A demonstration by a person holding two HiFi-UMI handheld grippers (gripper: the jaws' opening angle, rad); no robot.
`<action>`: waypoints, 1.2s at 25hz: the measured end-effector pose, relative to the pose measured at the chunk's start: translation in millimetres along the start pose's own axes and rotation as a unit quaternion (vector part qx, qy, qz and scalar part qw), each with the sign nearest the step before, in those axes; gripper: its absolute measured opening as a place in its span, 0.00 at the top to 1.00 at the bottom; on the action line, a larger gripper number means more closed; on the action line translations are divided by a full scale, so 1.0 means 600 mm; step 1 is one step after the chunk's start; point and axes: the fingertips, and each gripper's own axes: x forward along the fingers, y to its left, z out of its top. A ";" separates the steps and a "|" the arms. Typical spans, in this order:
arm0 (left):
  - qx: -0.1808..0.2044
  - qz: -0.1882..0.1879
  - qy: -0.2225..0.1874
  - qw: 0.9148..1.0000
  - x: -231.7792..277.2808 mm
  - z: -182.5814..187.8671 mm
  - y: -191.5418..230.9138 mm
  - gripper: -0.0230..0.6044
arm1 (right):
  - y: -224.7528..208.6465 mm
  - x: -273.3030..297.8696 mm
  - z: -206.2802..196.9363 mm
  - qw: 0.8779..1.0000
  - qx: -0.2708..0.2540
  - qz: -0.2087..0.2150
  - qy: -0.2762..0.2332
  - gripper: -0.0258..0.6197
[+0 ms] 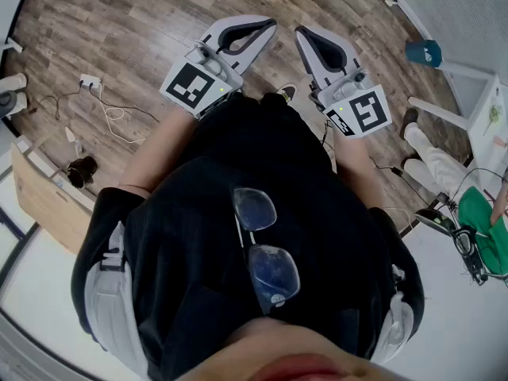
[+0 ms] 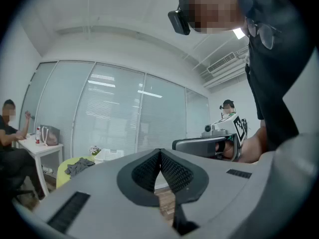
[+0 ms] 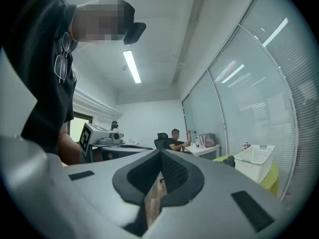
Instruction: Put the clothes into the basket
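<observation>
While you hold both claws level in front of your chest, the wood floor (image 1: 119, 22) spreads out beneath them. Far beyond the left claw (image 2: 160, 152) there's a glass wall (image 2: 114, 108) hung with blinds. In front of that wall, left of that claw's tips in the left gripper view, sits a yellow-green seat (image 2: 61, 177). The white basket (image 2: 113, 155) stands just beside the seat, well ahead of the claw. The right gripper view has the basket off to the right of the right claw (image 3: 160, 153), again well apart from it. Now your claws: they sit side by side, tips angled toward each other, near but not touching. The left one has its jaws pressed together at the tips, with nothing between them. The right one is closed the same way, and empty too. The clothes (image 2: 80, 166), a grey heap, lie on the seat next to the basket, far from either claw. Your glasses (image 1: 266, 248) hang on your shirt, behind both claws.
</observation>
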 end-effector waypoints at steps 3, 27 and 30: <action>0.002 -0.001 -0.003 1.000 -0.008 0.003 0.004 0.95 | 0.004 0.006 0.000 1.000 0.001 -0.002 0.001 0.92; -0.005 0.049 -0.034 0.998 -0.155 0.005 0.115 0.95 | 0.088 0.159 -0.015 1.000 0.001 0.007 0.014 0.92; -0.004 0.056 -0.022 0.998 -0.164 -0.001 0.152 0.95 | 0.077 0.195 -0.013 1.000 -0.002 0.012 0.017 0.92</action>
